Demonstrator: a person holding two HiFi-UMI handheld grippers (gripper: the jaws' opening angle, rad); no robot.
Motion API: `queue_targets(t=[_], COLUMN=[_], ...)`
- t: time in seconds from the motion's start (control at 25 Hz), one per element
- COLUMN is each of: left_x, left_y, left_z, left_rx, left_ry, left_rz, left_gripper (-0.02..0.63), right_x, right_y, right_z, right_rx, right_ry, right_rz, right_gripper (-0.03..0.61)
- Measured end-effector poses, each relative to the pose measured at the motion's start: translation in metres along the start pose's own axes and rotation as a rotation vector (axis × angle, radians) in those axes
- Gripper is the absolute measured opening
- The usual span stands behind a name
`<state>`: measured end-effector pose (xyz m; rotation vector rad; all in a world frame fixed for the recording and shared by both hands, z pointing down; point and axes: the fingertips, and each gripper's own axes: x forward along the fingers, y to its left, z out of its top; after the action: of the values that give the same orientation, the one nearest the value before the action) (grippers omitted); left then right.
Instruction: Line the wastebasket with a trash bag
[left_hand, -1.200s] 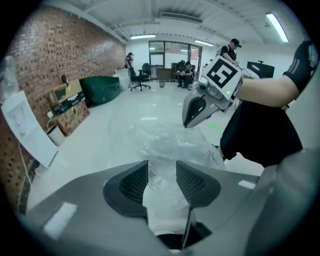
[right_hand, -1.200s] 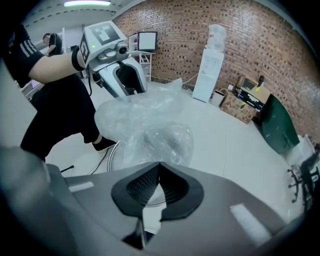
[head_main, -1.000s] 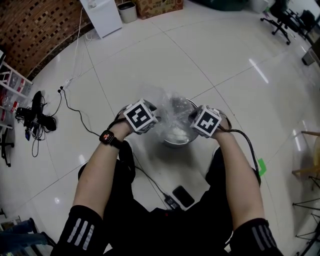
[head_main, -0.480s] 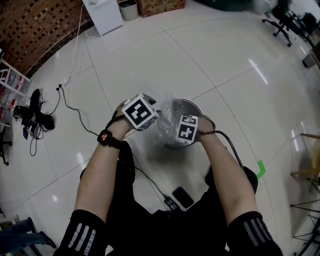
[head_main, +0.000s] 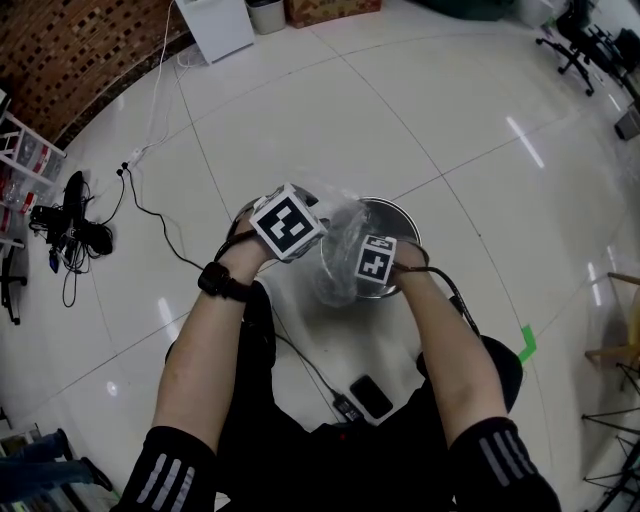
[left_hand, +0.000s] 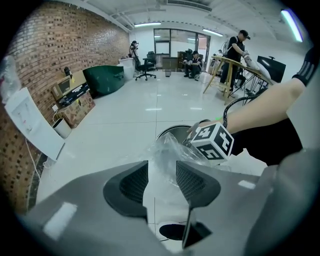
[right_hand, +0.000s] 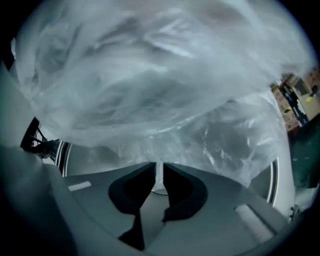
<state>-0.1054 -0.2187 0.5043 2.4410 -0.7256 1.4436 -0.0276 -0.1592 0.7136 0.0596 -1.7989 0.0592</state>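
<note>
Here the wastebasket (head_main: 403, 214) stands on the floor (head_main: 450, 120), the clear trash bag (head_main: 337, 258) bunched over its left side. The left claw (left_hand: 161, 176) has its jaws well apart with bag film between them. The right claw (right_hand: 159, 176), down inside the bag, has just been opening, a sliver of film in its narrow gap.

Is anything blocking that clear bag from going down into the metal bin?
Nothing visible does. The trash bag bunches over the open wastebasket; only the right hand-held gripper is down there, jaws just opened slightly around a fold of film.
</note>
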Motion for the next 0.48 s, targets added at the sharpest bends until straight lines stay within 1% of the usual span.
queue_targets(t=[0.08, 0.12, 0.2, 0.36, 0.44, 0.48], left_x=[0.0, 0.0, -0.001, -0.003, -0.003, -0.003], left_y=[0.001, 0.001, 0.002, 0.003, 0.002, 0.001], left_z=[0.0, 0.001, 0.003, 0.009, 0.008, 0.008], left_rx=[0.004, 0.003, 0.003, 0.035, 0.041, 0.041], left_ry=[0.003, 0.002, -0.006, -0.009, 0.001, 0.004], left_rz=[0.001, 0.002, 0.0, 0.021, 0.019, 0.019], left_gripper=[0.169, 0.169, 0.169, 0.169, 0.169, 0.169], right_x=[-0.011, -0.018, -0.036, -0.086, -0.114, -0.127], right_y=[-0.003, -0.005, -0.008, -0.021, -0.027, -0.028], right_z=[0.001, 0.0, -0.003, -0.016, -0.022, -0.019], right_rx=[0.028, 0.035, 0.047, 0.091, 0.161, 0.205], right_ry=[-0.025, -0.031, -0.041, -0.063, -0.103, -0.159], right_rz=[0.004, 0.003, -0.004, -0.044, -0.06, -0.056], right_gripper=[0.095, 0.109, 0.113, 0.129, 0.13, 0.129])
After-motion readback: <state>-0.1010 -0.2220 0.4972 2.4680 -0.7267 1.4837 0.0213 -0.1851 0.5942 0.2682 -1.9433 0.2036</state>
